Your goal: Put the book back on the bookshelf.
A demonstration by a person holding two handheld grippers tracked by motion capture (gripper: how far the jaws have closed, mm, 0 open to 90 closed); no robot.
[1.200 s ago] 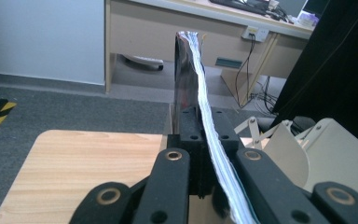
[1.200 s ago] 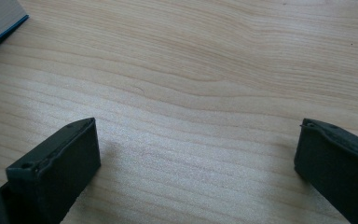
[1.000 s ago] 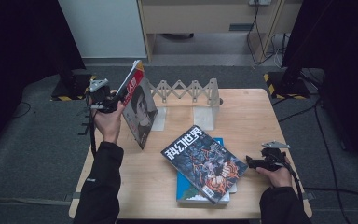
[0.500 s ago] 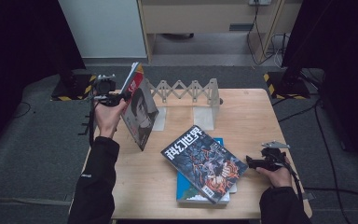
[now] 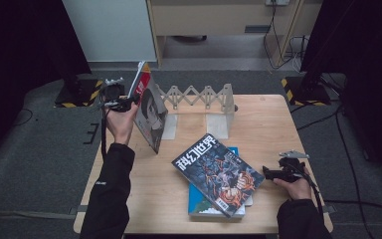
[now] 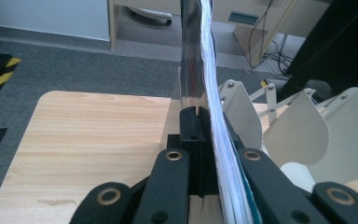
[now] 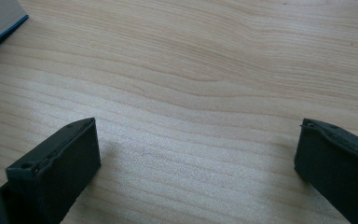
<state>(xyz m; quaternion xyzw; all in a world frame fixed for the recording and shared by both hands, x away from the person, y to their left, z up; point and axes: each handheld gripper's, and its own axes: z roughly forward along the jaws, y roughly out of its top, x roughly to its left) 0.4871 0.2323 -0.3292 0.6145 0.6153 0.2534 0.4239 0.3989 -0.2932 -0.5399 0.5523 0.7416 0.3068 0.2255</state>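
Shifted right toward the rack point(image 5: 199, 97), left gripper point(image 5: 124, 103) jaws pinch the magazine point(image 5: 151, 117); right gripper point(image 5: 271, 173) jaws spread.

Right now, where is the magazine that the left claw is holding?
In the high view the magazine stands upright at the table's left rear, clamped in the left claw, right beside the white folding rack.

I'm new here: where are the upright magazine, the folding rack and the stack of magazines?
upright magazine point(image 5: 151, 117), high view, its cover.
folding rack point(image 5: 199, 94), high view, its lattice.
stack of magazines point(image 5: 218, 173), high view, top cover.
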